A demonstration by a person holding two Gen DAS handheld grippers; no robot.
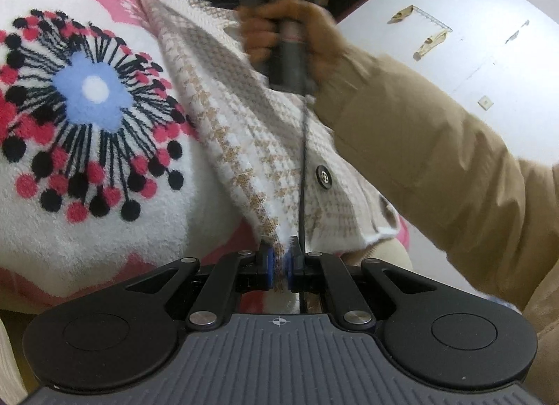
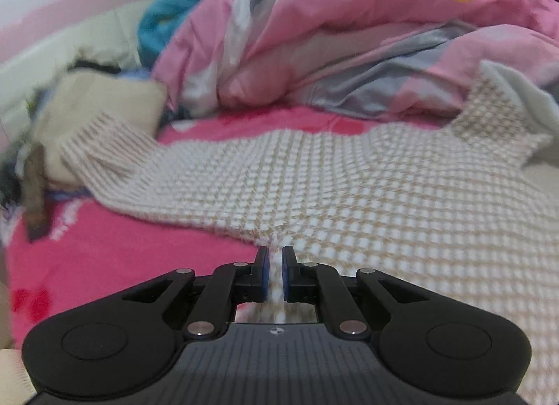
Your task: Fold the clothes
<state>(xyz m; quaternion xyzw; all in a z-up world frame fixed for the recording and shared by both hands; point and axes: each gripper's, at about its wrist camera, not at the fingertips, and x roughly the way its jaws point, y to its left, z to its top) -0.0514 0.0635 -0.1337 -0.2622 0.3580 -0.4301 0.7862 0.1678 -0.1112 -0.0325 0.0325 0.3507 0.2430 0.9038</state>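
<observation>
The left gripper (image 1: 279,258) is pinched tight on an edge of the beige houndstooth cardigan (image 1: 223,104), which runs from the lower centre up to the top of the frame across a fluffy flower-patterned blanket (image 1: 87,97); a hand (image 1: 297,35) in a tan sleeve (image 1: 436,160) grips a blurred handle upper centre; the right gripper (image 2: 276,265) is likewise clamped on the knit's edge at lower centre; a pink quilt (image 2: 349,38) is heaped along the top.
</observation>
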